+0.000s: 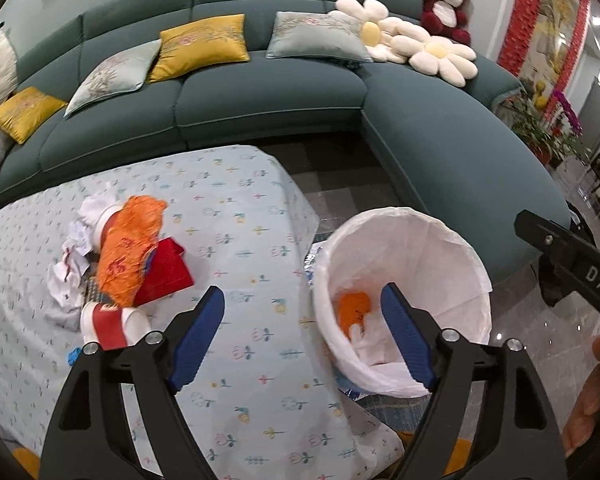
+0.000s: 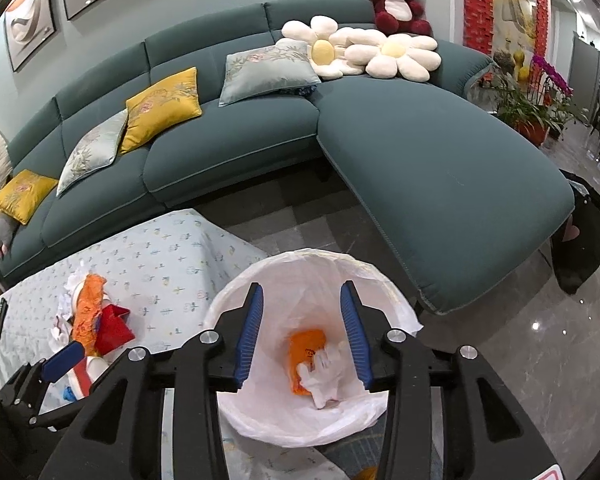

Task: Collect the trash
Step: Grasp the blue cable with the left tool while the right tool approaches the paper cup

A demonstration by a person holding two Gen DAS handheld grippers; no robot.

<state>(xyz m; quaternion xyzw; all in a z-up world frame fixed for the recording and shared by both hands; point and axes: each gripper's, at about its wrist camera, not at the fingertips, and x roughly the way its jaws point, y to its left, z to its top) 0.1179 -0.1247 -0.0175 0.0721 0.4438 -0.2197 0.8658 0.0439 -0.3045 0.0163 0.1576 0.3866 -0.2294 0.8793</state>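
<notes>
A trash pile lies on the patterned tablecloth: an orange plastic bag, a red box, crumpled white paper and a red and white cup. A bin with a white liner stands on the floor right of the table and holds an orange wrapper and white paper. My left gripper is open and empty over the table edge beside the bin. My right gripper is open and empty above the bin.
A teal corner sofa with cushions and plush toys runs behind the table and right of the bin. A plant stands at the far right. A dark bag sits on the tiled floor by the sofa end.
</notes>
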